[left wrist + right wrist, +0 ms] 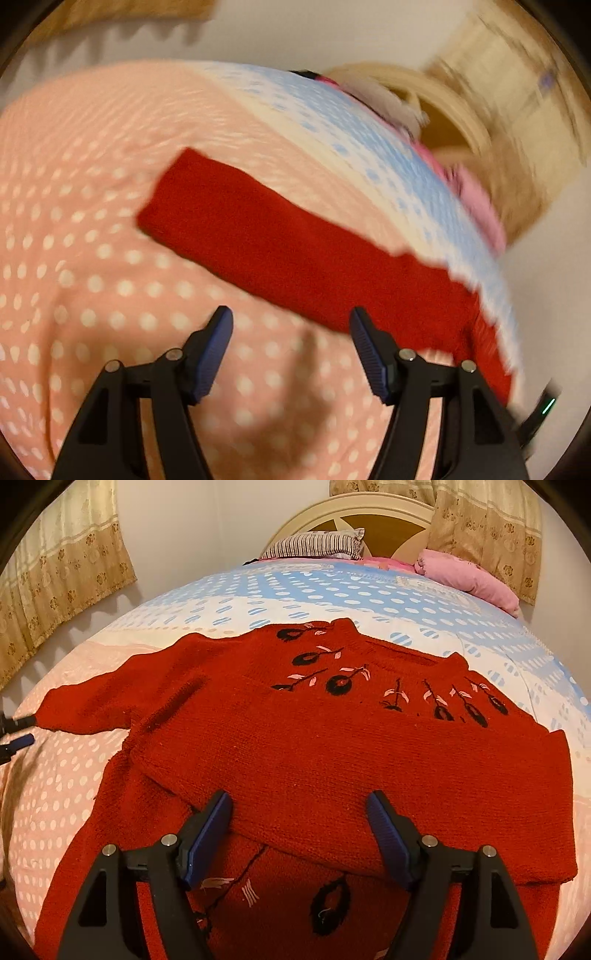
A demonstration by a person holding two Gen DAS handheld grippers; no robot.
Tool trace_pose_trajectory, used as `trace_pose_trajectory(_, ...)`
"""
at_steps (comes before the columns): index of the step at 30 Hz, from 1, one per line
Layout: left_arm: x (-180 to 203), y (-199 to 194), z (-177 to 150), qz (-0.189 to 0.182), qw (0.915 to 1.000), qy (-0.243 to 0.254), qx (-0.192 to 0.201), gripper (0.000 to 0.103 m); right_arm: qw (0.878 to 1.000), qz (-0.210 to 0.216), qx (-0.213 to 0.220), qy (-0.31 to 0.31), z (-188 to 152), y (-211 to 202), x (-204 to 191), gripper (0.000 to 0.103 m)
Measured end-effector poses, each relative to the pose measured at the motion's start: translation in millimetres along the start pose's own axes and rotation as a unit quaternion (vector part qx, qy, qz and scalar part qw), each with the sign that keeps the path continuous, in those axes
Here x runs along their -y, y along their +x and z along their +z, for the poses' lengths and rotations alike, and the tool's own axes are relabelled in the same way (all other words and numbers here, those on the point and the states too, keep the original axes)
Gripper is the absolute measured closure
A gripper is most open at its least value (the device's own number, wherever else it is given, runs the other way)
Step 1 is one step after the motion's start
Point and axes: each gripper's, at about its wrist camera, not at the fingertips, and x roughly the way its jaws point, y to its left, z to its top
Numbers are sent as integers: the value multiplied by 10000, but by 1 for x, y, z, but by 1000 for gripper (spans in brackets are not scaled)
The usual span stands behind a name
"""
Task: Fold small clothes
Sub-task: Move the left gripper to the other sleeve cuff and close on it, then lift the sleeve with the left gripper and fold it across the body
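A red knitted sweater [332, 760] with black and pink flower embroidery lies on the bed, its right sleeve folded across the chest. Its left sleeve [92, 705] stretches out to the left. My right gripper [299, 805] is open and empty, hovering over the folded sleeve near the sweater's lower part. In the left wrist view the red sleeve [258, 236] lies across the pink dotted bedspread [92, 277]. My left gripper [291, 321] is open and empty, just short of the sleeve's near edge. Its fingers [18, 742] also show at the left edge of the right wrist view, by the cuff.
The bedspread turns white and blue with dots [332, 590] toward the head of the bed. A striped pillow [314, 544] and a pink pillow [469, 576] lie by the cream headboard [354, 513]. Patterned curtains [62, 572] hang left and right.
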Motion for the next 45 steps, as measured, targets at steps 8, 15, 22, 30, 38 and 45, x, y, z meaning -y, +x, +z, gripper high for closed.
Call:
trace_pose_trajectory(8, -37, 15, 14, -762, 9884, -1265, 344, 35, 10000, -90, 16, -14, -1, 0, 0, 23)
trace_pose_trajectory(15, -40, 17, 23, -587, 9879, -1333, 541, 36, 10000, -88, 23, -4, -1, -1, 0, 23)
trace_pose_trajectory(22, -55, 14, 30, -237, 9882, -1308, 756, 53, 10000, -93, 29, 11, -1, -1, 2, 22)
trace_pose_trajectory(30, -52, 15, 32, -106, 9944, -884, 564, 99, 10000, -90, 28, 17, -1, -1, 2, 22)
trace_pose_trajectory(38, -19, -15, 44, -280, 9956, -350, 823, 99, 10000, -8, -16, 72, 0, -1, 5, 22)
trace_pose_trajectory(45, 27, -44, 55, -593, 9933, 41, 988, 99, 9988, 284, 309, 261, 4, -40, 19, 22)
